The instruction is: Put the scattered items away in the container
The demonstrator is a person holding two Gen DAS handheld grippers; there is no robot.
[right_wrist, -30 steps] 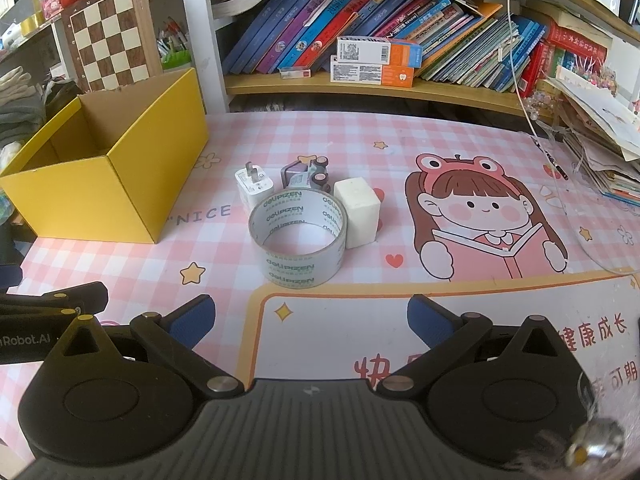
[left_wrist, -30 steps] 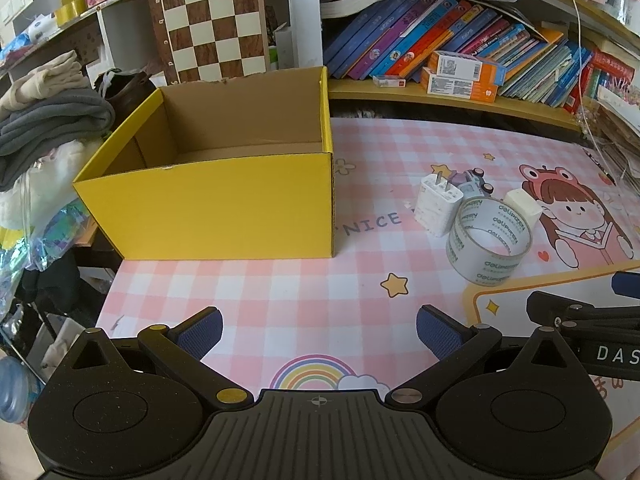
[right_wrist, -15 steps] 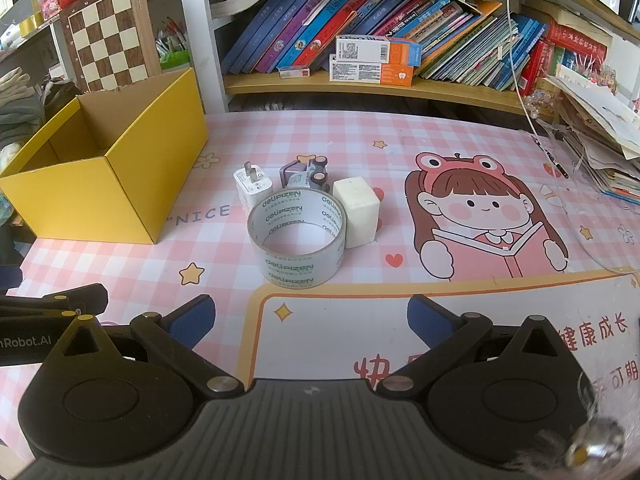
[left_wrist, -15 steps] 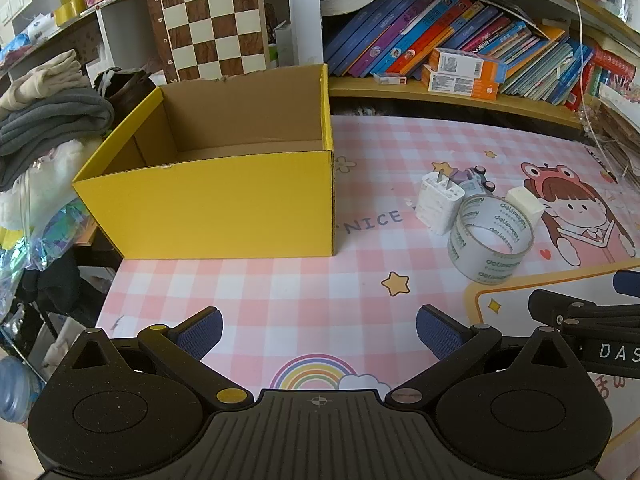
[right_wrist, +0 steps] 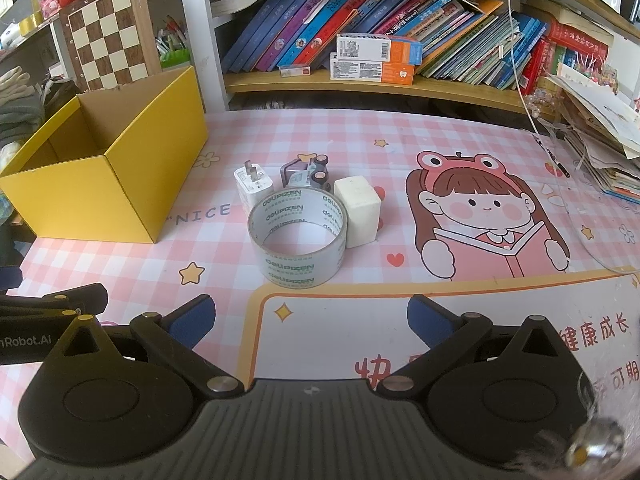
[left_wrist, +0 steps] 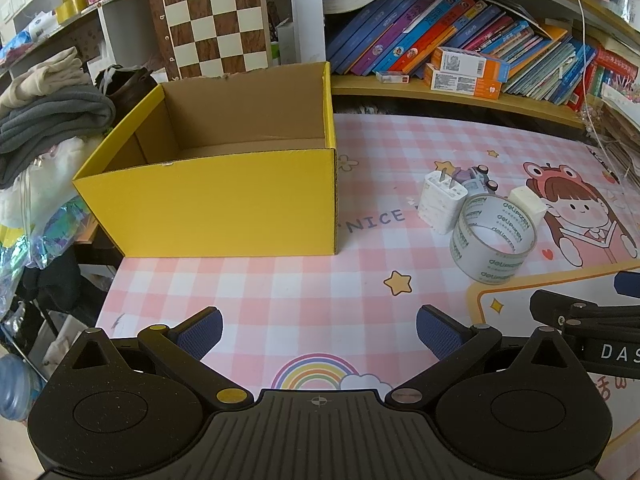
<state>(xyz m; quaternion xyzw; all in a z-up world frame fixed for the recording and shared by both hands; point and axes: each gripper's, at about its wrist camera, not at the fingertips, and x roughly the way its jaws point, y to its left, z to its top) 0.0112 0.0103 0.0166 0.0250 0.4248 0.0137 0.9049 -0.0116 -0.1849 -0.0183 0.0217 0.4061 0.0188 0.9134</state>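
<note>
Right wrist view: right gripper spread wide, holding nothing; tape roll on the mat just ahead, slightly left of centre. Left gripper likewise spread; yellow box ahead-left.

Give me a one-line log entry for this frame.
phase: pre-grasp | left gripper: open | right gripper: open | tape, charger, toy, block: on mat | box: empty

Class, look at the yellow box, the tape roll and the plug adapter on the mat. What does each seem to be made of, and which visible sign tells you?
Yellow box: cardboard, matte yellow outside, raw brown inside.
Tape roll: clear glossy plastic film, probably; the mat shows through its printed wall.
Plug adapter: smooth white plastic, seemingly, with metal prongs on top.
</note>
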